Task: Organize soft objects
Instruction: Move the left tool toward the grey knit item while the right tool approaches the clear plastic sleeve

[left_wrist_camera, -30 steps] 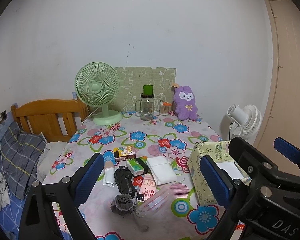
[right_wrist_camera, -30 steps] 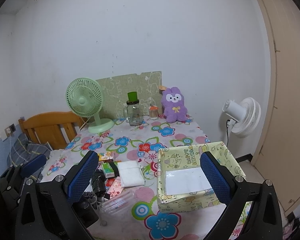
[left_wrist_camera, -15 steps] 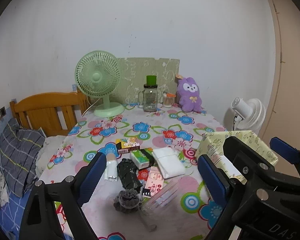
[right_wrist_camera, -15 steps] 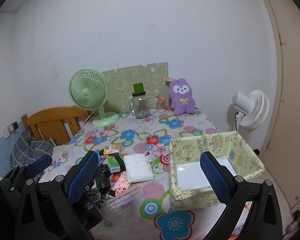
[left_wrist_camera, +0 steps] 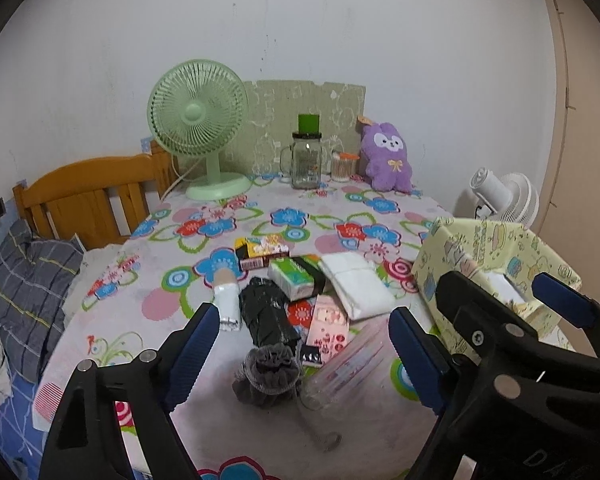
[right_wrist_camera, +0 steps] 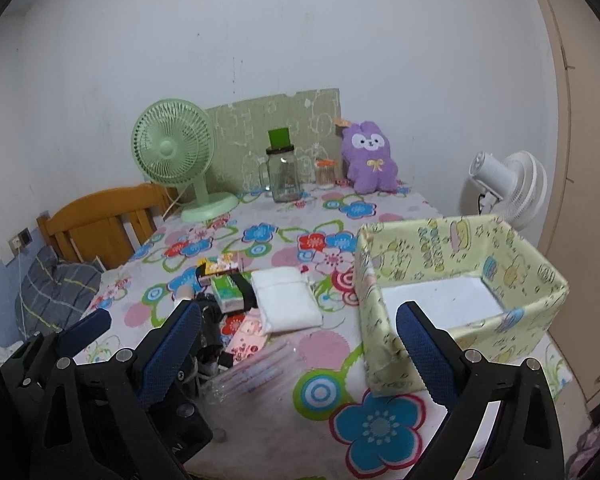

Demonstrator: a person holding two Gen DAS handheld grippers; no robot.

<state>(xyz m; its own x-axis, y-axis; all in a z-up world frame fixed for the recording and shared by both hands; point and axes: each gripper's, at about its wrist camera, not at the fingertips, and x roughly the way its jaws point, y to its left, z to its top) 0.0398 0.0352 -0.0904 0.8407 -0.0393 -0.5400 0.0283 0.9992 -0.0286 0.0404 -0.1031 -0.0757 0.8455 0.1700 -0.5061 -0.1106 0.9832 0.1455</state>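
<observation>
A yellow box point(right_wrist_camera: 456, 276) with cartoon prints stands on the right side of the table point(right_wrist_camera: 332, 364), open at the top; only its white floor shows inside, with nothing lying on it. From the left wrist view the same box point(left_wrist_camera: 496, 256) is partly hidden behind the right gripper point(left_wrist_camera: 488, 312).

The soft things lie in a heap left of the box, near the middle of the flowered table point(left_wrist_camera: 172, 280). A white folded cloth pack point(right_wrist_camera: 286, 298) is nearest the box but apart from it. Just left of it sits a green tissue pack point(right_wrist_camera: 230, 290), touching a black strap. A dark grey sock bundle point(left_wrist_camera: 270, 372) lies at the near end of the heap, touching a black folded bundle point(left_wrist_camera: 266, 314) behind it. A pink printed packet point(left_wrist_camera: 328, 328) and a clear plastic sleeve point(left_wrist_camera: 348, 364) lie between the sock and the white pack. A small colourful carton point(left_wrist_camera: 262, 254) sits at the far side of the heap, and a white tube point(left_wrist_camera: 228, 296) at its left.

At the far edge stand a green fan point(right_wrist_camera: 172, 156), a glass jar point(right_wrist_camera: 284, 178) with a green lid, a small cotton-swab pot point(right_wrist_camera: 326, 174) and a purple plush rabbit point(right_wrist_camera: 370, 158). A white fan point(right_wrist_camera: 508, 186) stands beyond the table on the right; a wooden headboard point(left_wrist_camera: 88, 200) and a plaid pillow point(left_wrist_camera: 28, 292) are on the left.

The left gripper point(left_wrist_camera: 304, 352) hovers over the sock bundle, fingers spread wide, holding nothing. The right gripper point(right_wrist_camera: 300, 352) hangs above the near table edge beside the box, fingers likewise spread and empty.
</observation>
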